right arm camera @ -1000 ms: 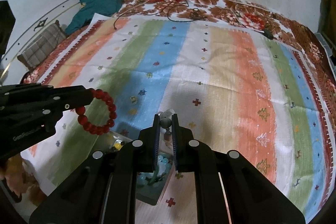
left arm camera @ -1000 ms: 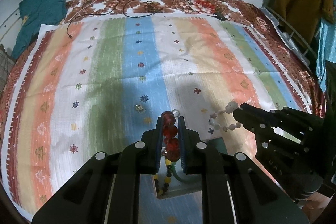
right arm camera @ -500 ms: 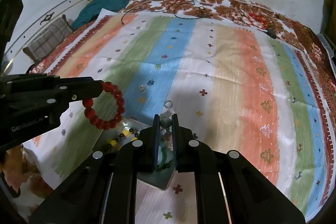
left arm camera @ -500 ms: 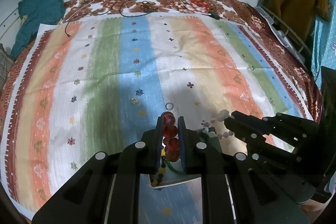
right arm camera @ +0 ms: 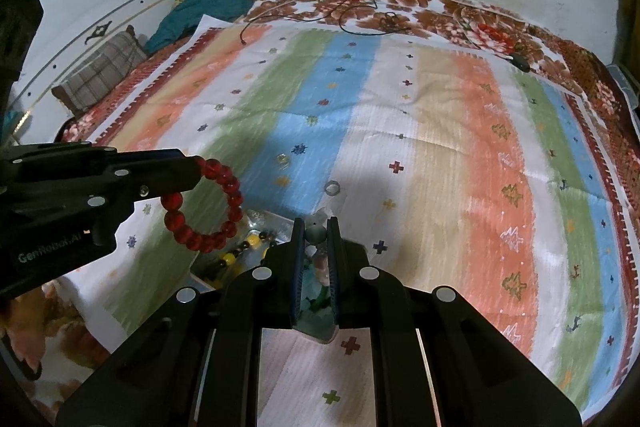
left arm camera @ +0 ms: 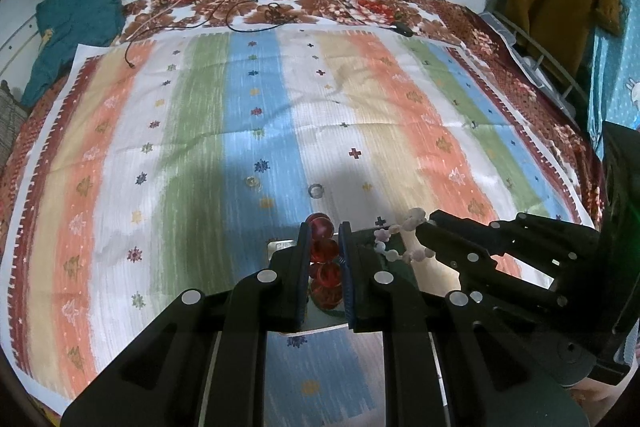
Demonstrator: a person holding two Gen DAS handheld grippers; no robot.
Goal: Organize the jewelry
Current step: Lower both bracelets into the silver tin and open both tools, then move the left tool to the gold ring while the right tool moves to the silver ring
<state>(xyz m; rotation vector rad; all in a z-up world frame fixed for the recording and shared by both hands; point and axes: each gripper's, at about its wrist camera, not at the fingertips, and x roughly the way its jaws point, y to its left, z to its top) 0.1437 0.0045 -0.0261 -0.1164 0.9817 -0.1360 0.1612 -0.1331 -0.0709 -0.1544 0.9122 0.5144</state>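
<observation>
While the striped bedspread [right arm camera: 440, 155] covers the bed, a clear tray [right arm camera: 276, 227] sits near its front edge, below both tools and holding yellow-and-black beads [right arm camera: 240, 251]. The left tool [left arm camera: 325, 239] is pressed together on a red bead bracelet [right arm camera: 208, 205], which hangs as a loop above the tray. The right tool [right arm camera: 316, 233] pinches a pale bead bracelet [left arm camera: 396, 239] beside it. Two rings [right arm camera: 331, 188] [right arm camera: 283, 159] lie loose on the bedspread, just beyond the tray. Risk: both loops hang close together; releasing either off-centre may drop it outside the tray or tangle it with the beads already inside.
</observation>
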